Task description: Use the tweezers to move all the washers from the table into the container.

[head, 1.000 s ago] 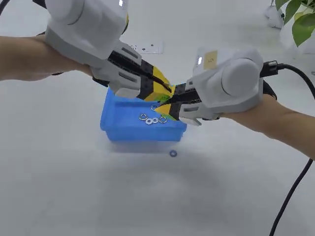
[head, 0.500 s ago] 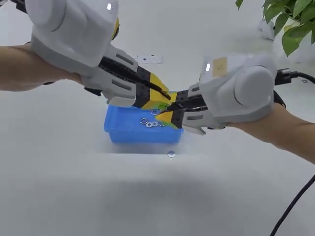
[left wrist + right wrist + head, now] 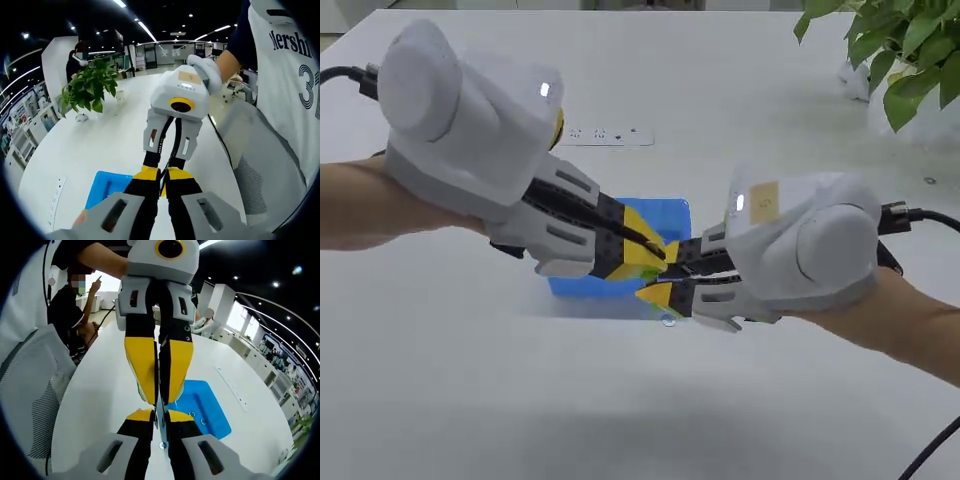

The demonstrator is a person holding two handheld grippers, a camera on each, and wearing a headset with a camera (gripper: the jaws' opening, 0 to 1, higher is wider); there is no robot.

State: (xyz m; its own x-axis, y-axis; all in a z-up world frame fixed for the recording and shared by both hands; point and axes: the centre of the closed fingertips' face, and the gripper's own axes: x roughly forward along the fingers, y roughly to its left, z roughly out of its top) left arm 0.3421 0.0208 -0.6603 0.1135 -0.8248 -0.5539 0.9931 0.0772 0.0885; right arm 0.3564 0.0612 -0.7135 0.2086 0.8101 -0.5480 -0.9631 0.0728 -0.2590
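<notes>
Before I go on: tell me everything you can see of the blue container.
The blue container is a shallow rectangular tray, plastic by its look, with rounded corners and a low raised rim. It sits flat, open side up, on the white table. At least two washers lie inside it. In the head view the left gripper and the right gripper cross in front of it and hide most of it; whether either touches it I cannot tell.

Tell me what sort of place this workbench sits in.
Probably an open-plan office or lab: a long white table, ceiling light strips overhead, a mesh office chair and a potted plant.
</notes>
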